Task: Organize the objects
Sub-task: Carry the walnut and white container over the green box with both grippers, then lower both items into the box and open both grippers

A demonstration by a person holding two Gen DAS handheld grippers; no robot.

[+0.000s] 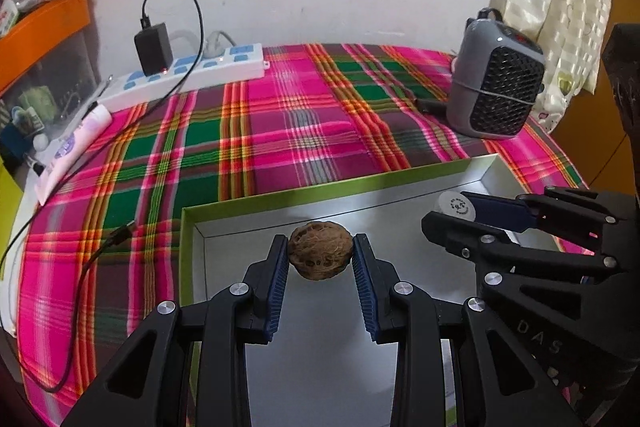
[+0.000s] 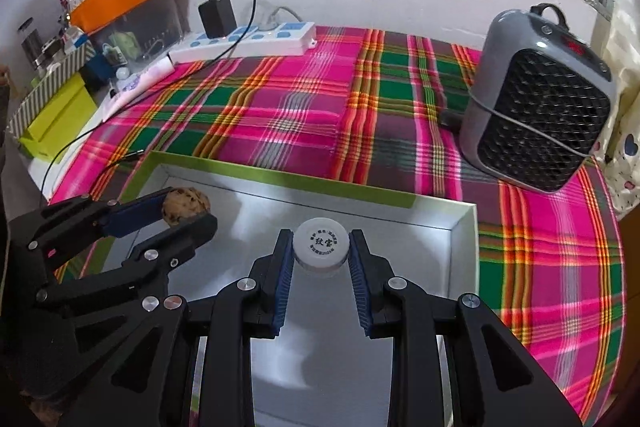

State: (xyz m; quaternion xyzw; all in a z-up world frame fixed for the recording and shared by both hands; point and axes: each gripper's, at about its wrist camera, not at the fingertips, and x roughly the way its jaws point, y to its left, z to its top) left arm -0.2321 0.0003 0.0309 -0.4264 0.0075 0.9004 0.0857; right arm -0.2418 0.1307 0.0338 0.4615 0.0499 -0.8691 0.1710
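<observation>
A woven plaid cloth (image 1: 280, 131) in pink, green and orange covers the table, its weave showing as fine crossing stripes. On it lies a shallow rectangular box (image 1: 188, 267) with lime-green outer walls and a smooth, glossy silver lining that mirrors the light; nothing can be seen lying on the visible part of its floor, and both grippers hang over it. Behind the box on the right stands a rounded grey heater (image 2: 540, 99) with a black mesh grille, and at the back left a long white power strip (image 1: 188, 75) with blue sockets carries a boxy black charger (image 1: 154, 47). The left gripper (image 1: 321, 255) is clamped on a walnut (image 1: 321, 254), brown, wrinkled and roughly round, held between ribbed blue pads above the box's far left part. The right gripper (image 2: 320, 251) pinches a small white round bottle (image 2: 319, 245) by its sides, its flat cap printed with dark characters, above the box's far right part.
</observation>
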